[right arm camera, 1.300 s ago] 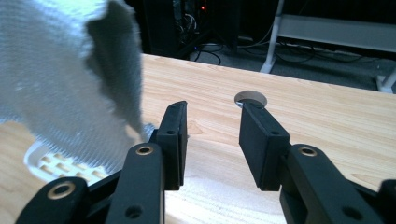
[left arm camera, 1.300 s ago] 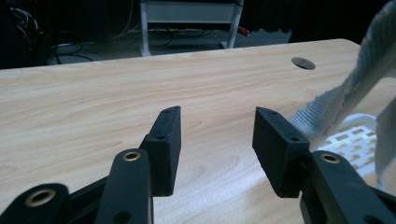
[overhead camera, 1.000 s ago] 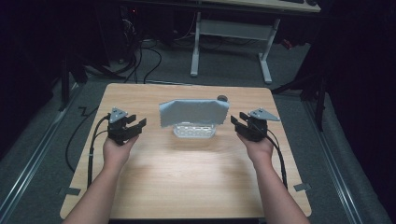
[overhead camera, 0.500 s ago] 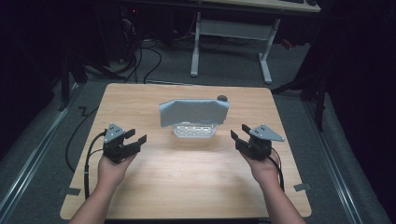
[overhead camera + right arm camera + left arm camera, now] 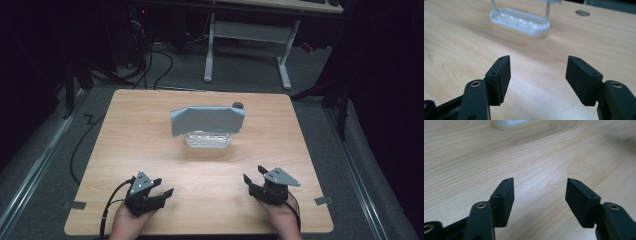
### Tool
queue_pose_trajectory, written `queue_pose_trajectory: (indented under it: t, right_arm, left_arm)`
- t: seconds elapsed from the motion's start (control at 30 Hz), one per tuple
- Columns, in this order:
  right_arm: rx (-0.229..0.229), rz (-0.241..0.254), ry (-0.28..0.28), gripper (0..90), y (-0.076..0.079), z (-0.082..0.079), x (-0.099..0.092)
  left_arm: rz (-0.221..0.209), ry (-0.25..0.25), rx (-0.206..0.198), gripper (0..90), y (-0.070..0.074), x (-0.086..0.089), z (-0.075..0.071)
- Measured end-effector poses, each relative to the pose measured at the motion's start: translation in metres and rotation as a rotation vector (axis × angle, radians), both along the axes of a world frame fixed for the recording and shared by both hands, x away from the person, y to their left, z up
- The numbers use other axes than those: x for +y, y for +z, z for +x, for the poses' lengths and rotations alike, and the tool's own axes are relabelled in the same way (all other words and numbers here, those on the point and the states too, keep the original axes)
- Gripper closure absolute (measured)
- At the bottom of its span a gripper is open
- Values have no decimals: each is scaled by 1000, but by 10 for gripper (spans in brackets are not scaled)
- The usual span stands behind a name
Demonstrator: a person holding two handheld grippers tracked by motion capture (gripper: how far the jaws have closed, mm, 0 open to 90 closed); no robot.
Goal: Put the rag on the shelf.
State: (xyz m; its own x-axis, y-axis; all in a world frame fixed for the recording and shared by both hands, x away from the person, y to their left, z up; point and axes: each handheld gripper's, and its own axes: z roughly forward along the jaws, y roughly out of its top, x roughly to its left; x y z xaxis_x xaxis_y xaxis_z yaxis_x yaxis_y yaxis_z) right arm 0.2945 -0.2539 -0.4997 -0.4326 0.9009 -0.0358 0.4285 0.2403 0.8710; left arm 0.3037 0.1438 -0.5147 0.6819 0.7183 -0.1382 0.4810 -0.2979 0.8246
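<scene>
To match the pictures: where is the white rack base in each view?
High view: white rack base at table centre, under grey cloth.
Left gripper view: white rack base at top edge, left of centre.
Right gripper view: white rack base, upper middle.
Shared landmark: wooden table.

The counter (image 5: 150, 130) is a light wood-grain top, nearly square, lit brighter than anything around it. It has a small dark round hole (image 5: 238, 105) near its far edge. Under and around it lies grey carpet floor (image 5: 240, 80), dim toward the frame's edges. At the upper middle of the frame stands a second desk on a white metal frame (image 5: 250, 35) with two legs and flat feet. Black cables (image 5: 155, 65) loop across the floor at the upper left. Pale rails (image 5: 35, 160) run diagonally along the floor at both sides. The far room is almost black.
</scene>
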Motion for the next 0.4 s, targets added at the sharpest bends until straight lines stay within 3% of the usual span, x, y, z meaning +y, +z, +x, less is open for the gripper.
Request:
queue_pose_trajectory:
  t: [0.03,0.13,0.2,0.4]
  right_arm:
    - [6,-4,7,396,-8,-7,-1]
    - [30,-24,45,373,-12,-12,2]
    - [17,-47,44,370,-12,-11,4]
    - [33,-54,62,365,-17,-5,9]
  left_arm:
    - [7,-4,3,406,-1,-1,-1]
    - [32,-18,13,395,-5,-6,1]
    - [38,-22,17,390,-7,-6,1]
    - [37,3,18,382,-7,3,2]
